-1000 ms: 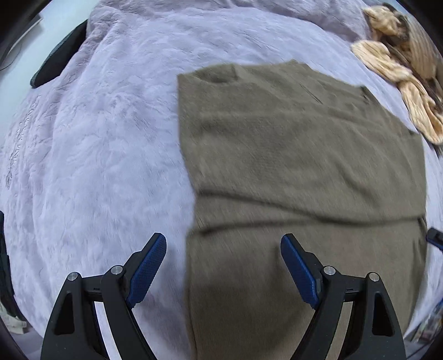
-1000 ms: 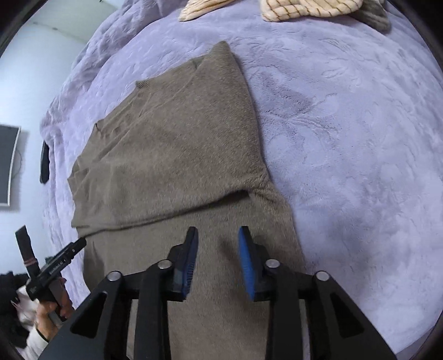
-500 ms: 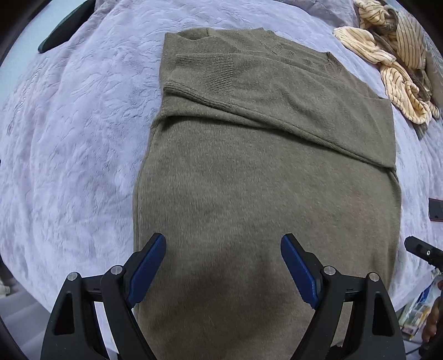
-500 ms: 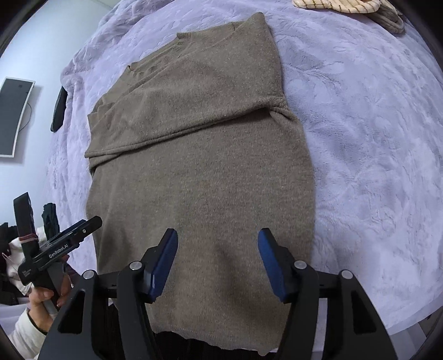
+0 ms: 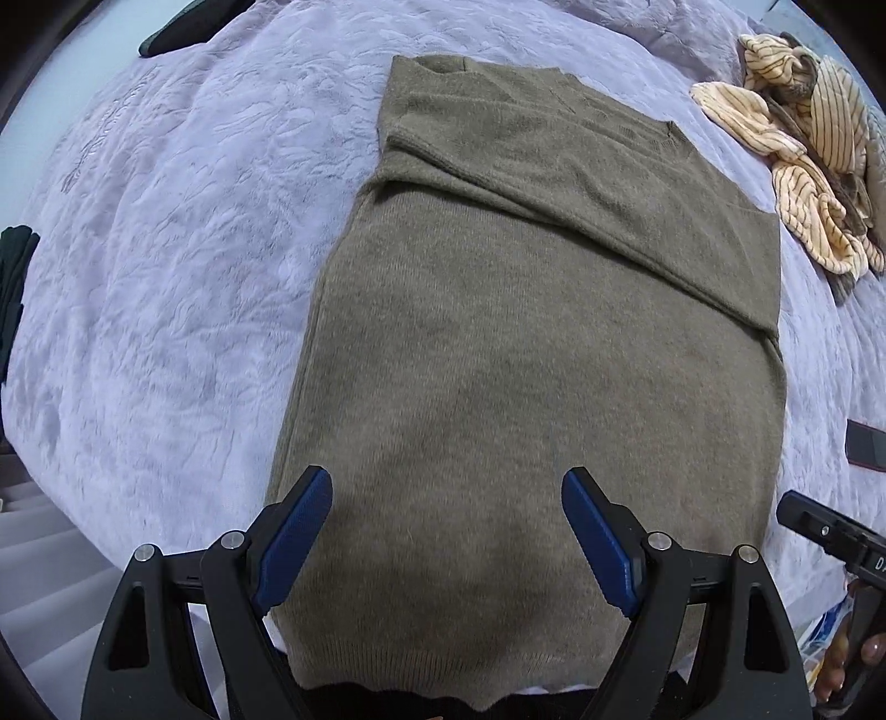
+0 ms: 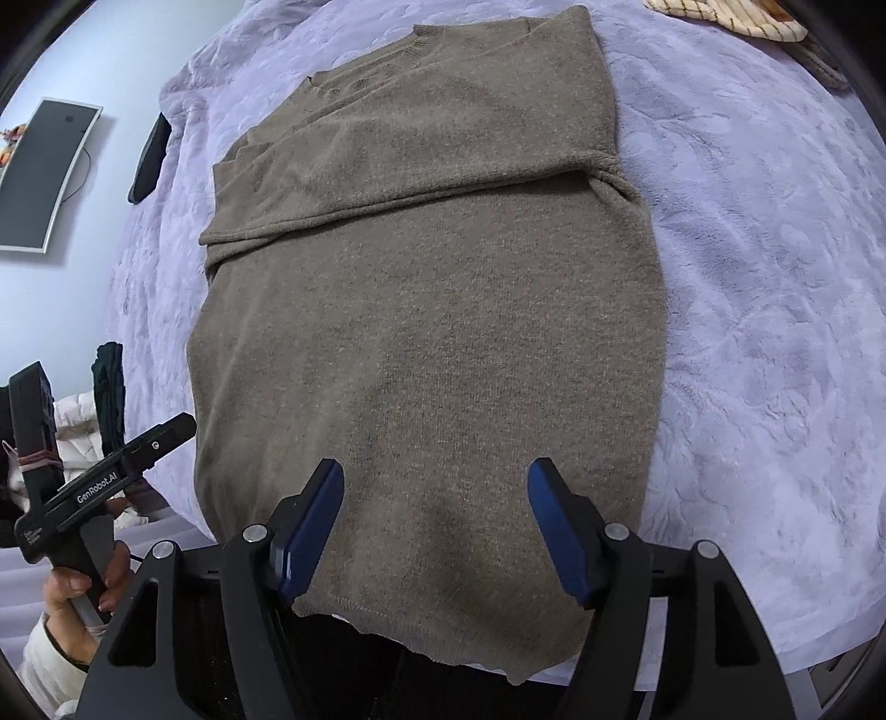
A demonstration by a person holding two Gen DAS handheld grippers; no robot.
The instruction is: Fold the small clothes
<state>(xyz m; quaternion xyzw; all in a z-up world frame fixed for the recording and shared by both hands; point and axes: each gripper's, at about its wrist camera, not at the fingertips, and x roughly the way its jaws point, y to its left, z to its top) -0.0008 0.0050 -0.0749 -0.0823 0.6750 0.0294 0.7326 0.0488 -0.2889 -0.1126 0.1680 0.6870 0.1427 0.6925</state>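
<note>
An olive-brown knit sweater lies flat on the lilac bedspread, sleeves folded across its chest, neck far from me, hem near me. It also fills the right wrist view. My left gripper is open and empty, held above the sweater's lower part near the hem. My right gripper is open and empty, also above the hem end. The left gripper's body shows at the left of the right wrist view; the right gripper's edge shows in the left wrist view.
A striped cream garment is heaped at the far right of the bed, also in the right wrist view. A dark flat object lies at the right edge. A dark item lies far left. A monitor hangs on the wall.
Both grippers have pulled back toward the sweater's hem end, bringing the whole sweater into view. The right gripper's jaws have opened from nearly closed to wide. The left stayed open.
</note>
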